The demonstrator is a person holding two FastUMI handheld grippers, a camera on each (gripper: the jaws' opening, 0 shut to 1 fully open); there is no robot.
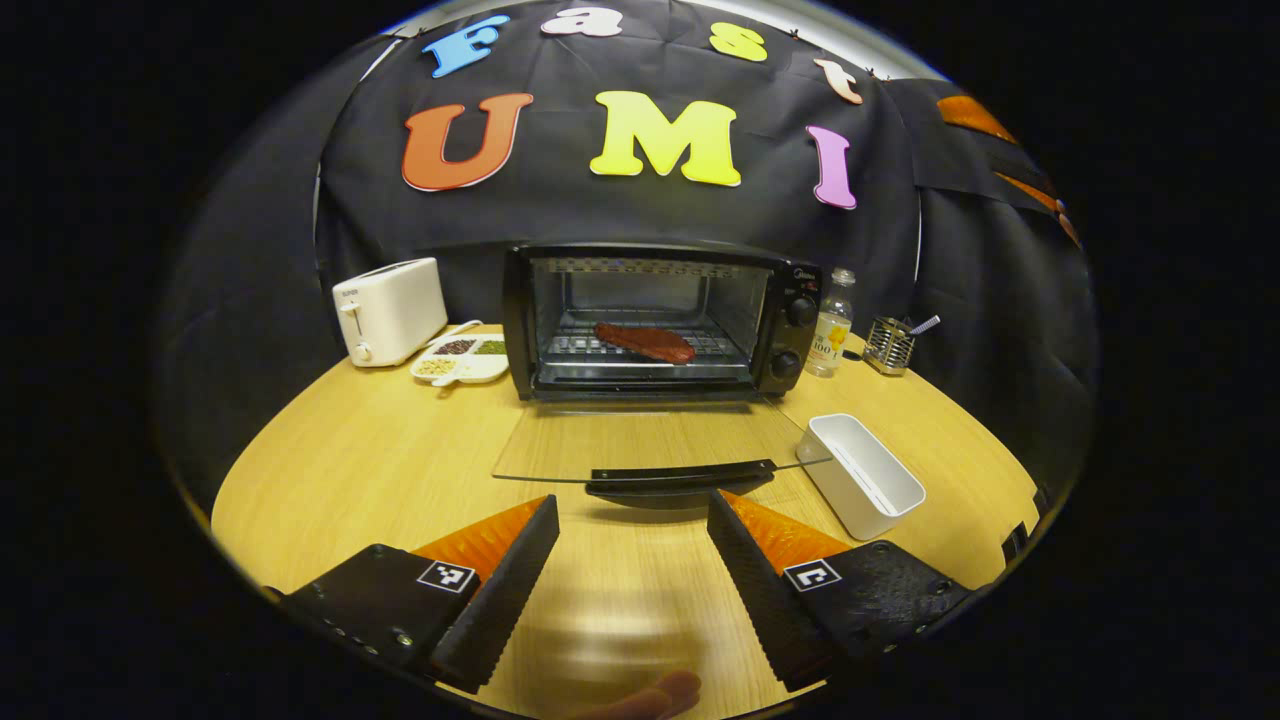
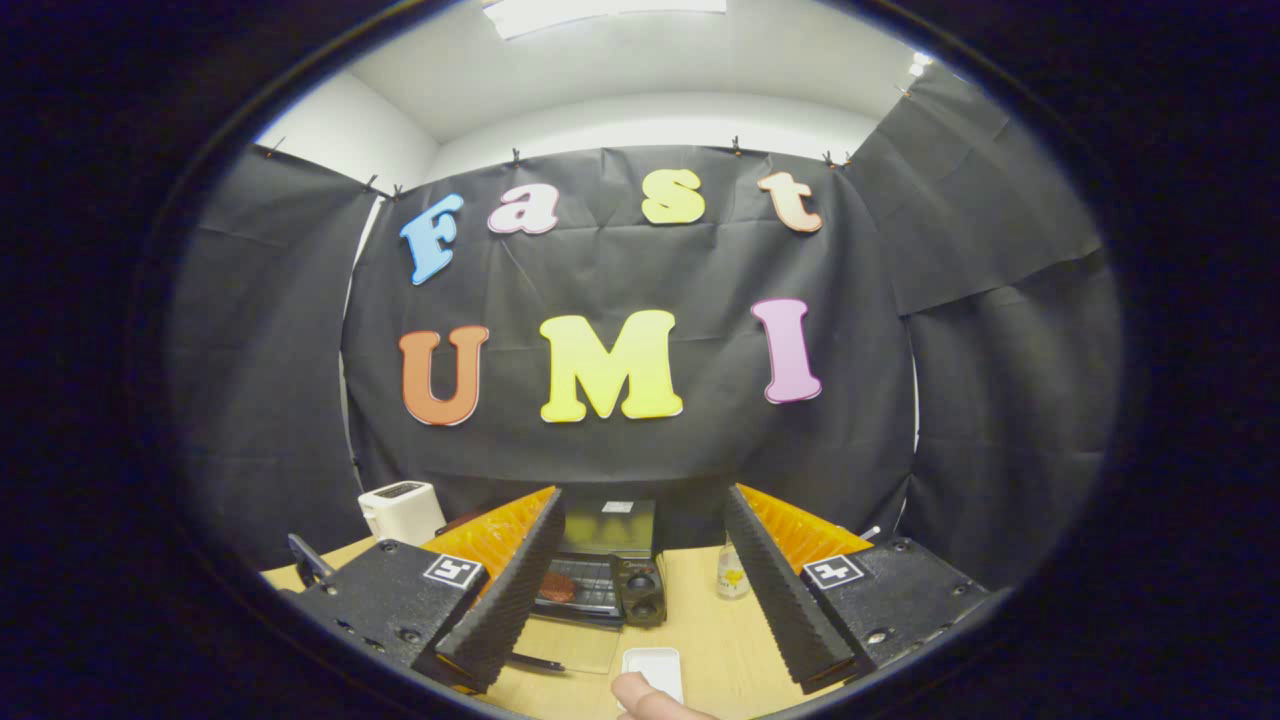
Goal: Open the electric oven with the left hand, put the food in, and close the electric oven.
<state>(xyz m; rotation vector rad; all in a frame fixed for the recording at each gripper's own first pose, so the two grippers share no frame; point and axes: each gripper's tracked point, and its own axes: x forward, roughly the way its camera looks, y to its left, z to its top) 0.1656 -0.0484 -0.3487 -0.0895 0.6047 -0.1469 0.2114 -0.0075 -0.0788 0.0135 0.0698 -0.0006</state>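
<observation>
Black electric oven (image 1: 660, 320) stands at the back of the light wooden tabletop (image 1: 380, 450), glass door (image 1: 650, 445) dropped flat toward the camera, black door handle (image 1: 680, 477) on its near edge. The reddish-brown slab of food (image 1: 646, 342) lies on the wire rack (image 1: 700, 348) inside the cavity, a little left of centre. Judgement: loading is done, and closing the door is what is left.

Left gripper (image 1: 633, 560) hovers just short of the handle, jaws spread wide, nothing between them. It sits low and square to the handle, presumably so it can get under the door's free edge and swing it up.

Right gripper (image 2: 640, 575) is held high and back, jaws likewise apart and empty; in the right gripper view the oven (image 2: 600, 570) shows far below between its fingers. Likely parked there to stay out of the door's arc.

Clearances:
- Empty white rectangular tub (image 1: 862, 475) lies just beside the door's right corner. It does not block an upward swing, but the left gripper's outer finger has little room on that side.
- White toaster (image 1: 390, 310) and white divided dish of grains (image 1: 462, 358) stand left of the oven, apart from the door.
- Clear bottle (image 1: 832, 325) and wire-mesh holder (image 1: 888, 343) stand right of the oven, behind the tub.
- Bare tabletop left of the door gives the freest approach.
</observation>
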